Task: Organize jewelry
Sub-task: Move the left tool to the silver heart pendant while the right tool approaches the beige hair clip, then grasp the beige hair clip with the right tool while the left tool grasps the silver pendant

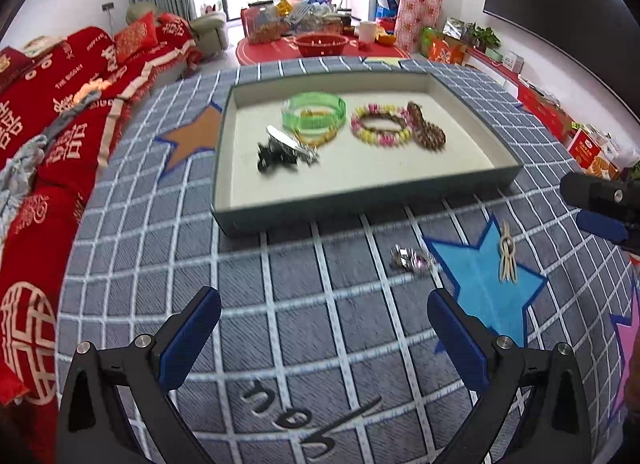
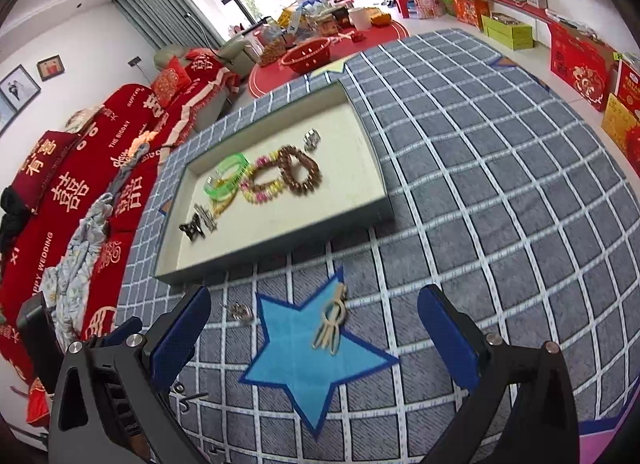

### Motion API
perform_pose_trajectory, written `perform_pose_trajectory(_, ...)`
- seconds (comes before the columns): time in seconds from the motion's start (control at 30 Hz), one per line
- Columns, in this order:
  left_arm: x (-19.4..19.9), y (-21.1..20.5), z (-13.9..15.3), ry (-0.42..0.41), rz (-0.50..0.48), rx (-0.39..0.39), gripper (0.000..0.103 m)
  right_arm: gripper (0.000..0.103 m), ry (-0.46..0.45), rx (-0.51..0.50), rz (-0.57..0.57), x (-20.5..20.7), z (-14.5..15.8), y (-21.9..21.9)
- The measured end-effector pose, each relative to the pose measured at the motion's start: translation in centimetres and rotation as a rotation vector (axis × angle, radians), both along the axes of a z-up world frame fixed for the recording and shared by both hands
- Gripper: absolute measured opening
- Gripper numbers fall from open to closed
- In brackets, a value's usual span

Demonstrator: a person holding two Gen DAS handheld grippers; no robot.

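A shallow grey tray (image 1: pixel 360 196) (image 2: pixel 276 240) lies on a grey checked cloth. In it lie a green bangle (image 1: pixel 314 112) (image 2: pixel 226 180), a pink-yellow bead bracelet (image 1: pixel 380 130) (image 2: pixel 262 184), a brown bead bracelet (image 1: pixel 426 126) (image 2: pixel 300 170), a black hair claw (image 1: pixel 276 156) (image 2: pixel 192 230) and a silver clip (image 1: pixel 292 142). A small silver piece (image 2: pixel 312 139) lies at the tray's far side. On the cloth in front lie a silver-purple ornament (image 1: pixel 412 258) (image 2: pixel 240 310) and a beige hair tie (image 1: pixel 507 258) (image 2: pixel 330 324) on a blue star. My left gripper (image 1: pixel 324 328) is open and empty. My right gripper (image 2: pixel 314 332) is open and empty above the hair tie.
A red-covered sofa (image 1: pixel 60 112) (image 2: pixel 80 184) runs along the left of the table. A red round rug with a red basket (image 1: pixel 320 42) and clutter lies beyond. Boxes (image 2: pixel 580 56) line the right wall. The right gripper (image 1: pixel 600 204) shows at the right edge of the left view.
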State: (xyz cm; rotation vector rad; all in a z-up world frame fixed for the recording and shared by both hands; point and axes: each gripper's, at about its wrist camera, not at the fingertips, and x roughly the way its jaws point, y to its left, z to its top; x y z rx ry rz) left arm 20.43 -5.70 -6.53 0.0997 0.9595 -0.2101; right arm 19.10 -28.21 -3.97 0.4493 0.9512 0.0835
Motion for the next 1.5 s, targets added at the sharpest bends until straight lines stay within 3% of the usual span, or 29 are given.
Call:
perform_pose_trajectory(0.27,-0.1,0.0,-1.5,0.042,0.028,-0.019,0.103,0.103,0.110,-0.112,-0.022,0.1,-3.1,1.0)
perform_pose_trajectory(0.53,1.1,1.6,-2.3,0.107,0.143,-0.103,0.103,0.101,0.118,-0.209,-0.039,0.9,-4.4,1.5)
perform_pose_trajectory(0.67,1.8,2.2,-2.7,0.132,0.212,-0.129,0.103,0.090,0.100,-0.260,-0.033,1.2,-4.6,2.1)
perform_pose_trajectory(0.9,2.5,1.9,-2.8,0.139,0.244,-0.147,0.103,0.072,0.059,-0.352,0.032,1.6,-4.6,4.1)
perform_pose_trajectory(1.0,2.9,1.5,-2.8,0.144,0.246,-0.155,0.103,0.050,0.044,-0.428,0.054,1.5,-4.6,4.9)
perform_pose_trajectory(1.07,3.2,1.1,-2.7,0.148,0.247,-0.159,0.103,0.025,0.031,-0.430,0.053,1.4,-4.5,4.6)
perform_pose_trajectory(1.1,3.3,0.9,-2.7,0.151,0.250,-0.162,0.103,0.022,0.029,-0.426,0.052,1.4,-4.4,4.4)
perform_pose_trajectory(1.27,3.9,-0.5,-2.7,0.159,0.259,-0.179,0.103,0.021,0.006,-0.397,0.057,0.9,-4.4,3.5)
perform_pose_trajectory(1.5,4.7,-2.6,-2.8,0.152,0.285,-0.128,0.103,0.021,-0.014,-0.359,0.048,0.7,-4.5,3.0)
